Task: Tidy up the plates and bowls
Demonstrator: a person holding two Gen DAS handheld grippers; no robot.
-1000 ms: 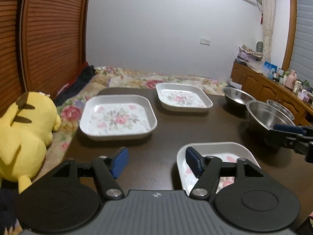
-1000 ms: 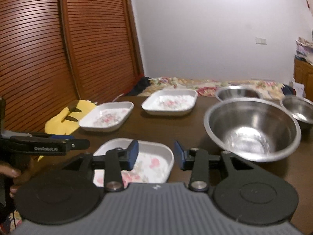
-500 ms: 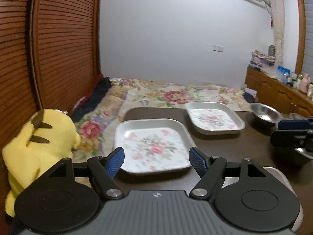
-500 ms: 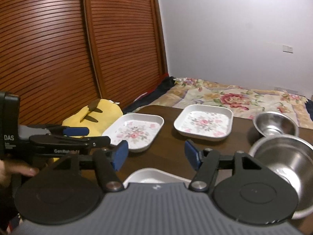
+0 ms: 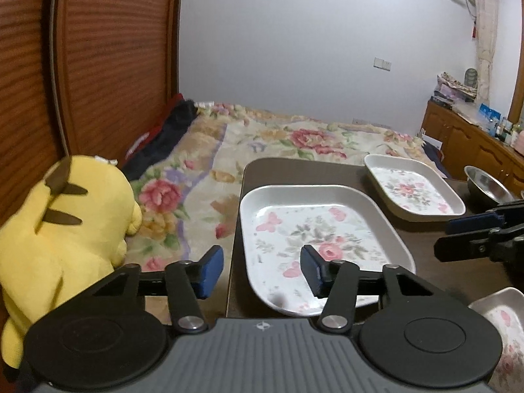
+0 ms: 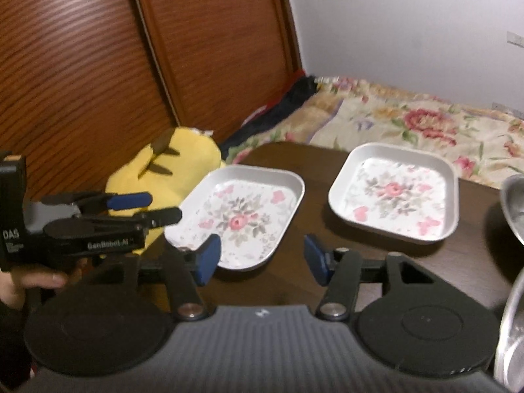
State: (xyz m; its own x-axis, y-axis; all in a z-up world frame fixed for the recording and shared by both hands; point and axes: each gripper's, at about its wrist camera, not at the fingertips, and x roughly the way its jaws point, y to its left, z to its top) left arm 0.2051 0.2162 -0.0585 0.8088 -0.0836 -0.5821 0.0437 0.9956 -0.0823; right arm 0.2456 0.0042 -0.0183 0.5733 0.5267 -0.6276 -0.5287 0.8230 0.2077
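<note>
Two white square floral plates sit on the dark table (image 5: 422, 239): a near-left plate (image 5: 314, 232) and a far plate (image 5: 412, 186). They also show in the right wrist view, near-left plate (image 6: 242, 216) and far plate (image 6: 396, 193). A third floral plate (image 5: 501, 324) is at the lower right. My left gripper (image 5: 262, 271) is open and empty, straddling the near-left plate's left rim at the table edge. My right gripper (image 6: 260, 258) is open and empty, above the table near that plate's front right corner. Steel bowls (image 5: 484, 186) (image 6: 511, 199) stand at the right.
A yellow plush toy (image 5: 62, 229) sits left of the table on a floral blanket (image 5: 262, 137). Wooden slatted doors (image 6: 98, 65) stand at the left. A wooden sideboard (image 5: 471, 144) with small items is at the far right. A large steel bowl (image 6: 511, 337) is beside my right gripper.
Both grippers swung left and forward. The near-left plate is now close under the left gripper; the front plate and large bowl slid to the right edge. Both stayed open.
</note>
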